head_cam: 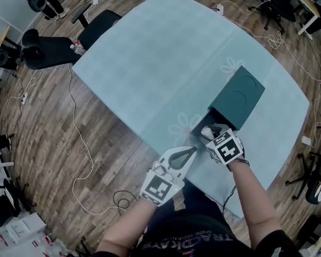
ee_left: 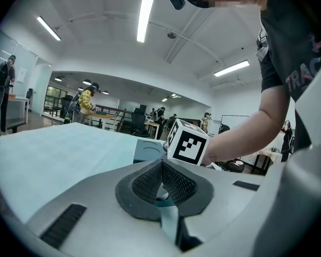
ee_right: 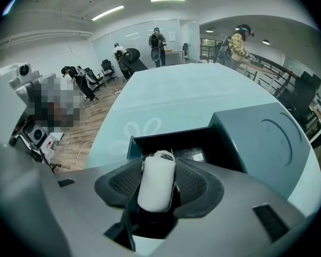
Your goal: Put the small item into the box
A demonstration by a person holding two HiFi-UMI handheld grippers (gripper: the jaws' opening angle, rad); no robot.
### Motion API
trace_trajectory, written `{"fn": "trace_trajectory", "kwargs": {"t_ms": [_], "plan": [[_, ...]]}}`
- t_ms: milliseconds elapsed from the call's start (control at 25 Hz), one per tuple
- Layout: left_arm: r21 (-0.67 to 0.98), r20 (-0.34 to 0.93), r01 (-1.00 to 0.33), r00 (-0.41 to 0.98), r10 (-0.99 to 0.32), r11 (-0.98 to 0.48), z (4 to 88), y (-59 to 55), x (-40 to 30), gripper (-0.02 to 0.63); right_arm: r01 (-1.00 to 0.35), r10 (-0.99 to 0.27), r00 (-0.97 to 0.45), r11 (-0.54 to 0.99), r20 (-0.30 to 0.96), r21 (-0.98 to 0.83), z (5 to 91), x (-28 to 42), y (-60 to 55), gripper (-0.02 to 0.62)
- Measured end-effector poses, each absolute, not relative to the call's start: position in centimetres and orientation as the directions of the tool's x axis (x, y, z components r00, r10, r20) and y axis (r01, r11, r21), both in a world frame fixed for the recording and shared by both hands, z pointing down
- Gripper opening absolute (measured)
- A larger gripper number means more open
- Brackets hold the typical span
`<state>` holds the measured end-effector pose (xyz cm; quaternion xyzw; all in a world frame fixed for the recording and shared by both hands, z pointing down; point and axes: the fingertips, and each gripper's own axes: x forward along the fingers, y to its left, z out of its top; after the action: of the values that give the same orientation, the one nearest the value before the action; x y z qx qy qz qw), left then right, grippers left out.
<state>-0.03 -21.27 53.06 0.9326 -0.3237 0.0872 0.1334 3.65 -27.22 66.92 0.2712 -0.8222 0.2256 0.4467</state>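
A dark teal box (head_cam: 238,98) lies on the pale blue table (head_cam: 150,52), with its near end open like a drawer (ee_right: 176,143). My right gripper (head_cam: 208,134) hovers at that open end. A small white cylindrical item (ee_right: 157,180) sits lengthwise between its jaws (ee_right: 158,162), just before the dark opening. The pads stand wide and lie close along the item's sides without clearly pressing it. My left gripper (head_cam: 192,151) rests at the table's near edge, left of the right one. It is shut (ee_left: 161,165) with nothing in it. The box (ee_left: 147,150) lies beyond it.
The table's near edge runs diagonally just below both grippers. Black office chairs (head_cam: 53,50) stand on the wooden floor at the far left, with white cables (head_cam: 80,138) trailing across it. Several people stand at benches in the background (ee_right: 156,39).
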Motion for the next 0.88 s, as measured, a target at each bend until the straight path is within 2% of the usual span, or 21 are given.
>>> {"fn": "trace_trajectory", "kwargs": {"t_ms": [320, 480, 600, 720, 880], "plan": [[0.173, 0.245, -0.629, 0.773, -0.585, -0.758, 52.0, -20.4, -0.6, 0.034, -0.693, -0.300, -0.464, 0.709, 0.834, -0.131, 66.1, 3.8, -27.7, 0.225], [0.165, 0.242, -0.630, 0.771, -0.588, -0.758, 51.3, -19.9, -1.4, 0.034, -0.712, -0.339, -0.472, 0.691, 0.814, -0.125, 64.8, 3.5, -27.8, 0.200], [0.155, 0.236, -0.629, 0.772, -0.590, -0.762, 50.4, -19.3, -1.6, 0.034, -0.728, -0.381, -0.471, 0.677, 0.795, -0.107, 63.3, 3.7, -27.7, 0.165], [0.154, 0.236, -0.629, 0.772, -0.590, -0.762, 49.8, -18.4, -2.0, 0.034, -0.746, -0.440, -0.466, 0.662, 0.768, -0.073, 61.7, 4.0, -27.4, 0.027], [0.135, 0.239, -0.629, 0.771, -0.591, -0.766, 49.0, -17.0, -2.9, 0.034, -0.759, -0.503, -0.476, 0.650, 0.722, -0.048, 59.4, 3.7, -26.3, 0.020]]}}
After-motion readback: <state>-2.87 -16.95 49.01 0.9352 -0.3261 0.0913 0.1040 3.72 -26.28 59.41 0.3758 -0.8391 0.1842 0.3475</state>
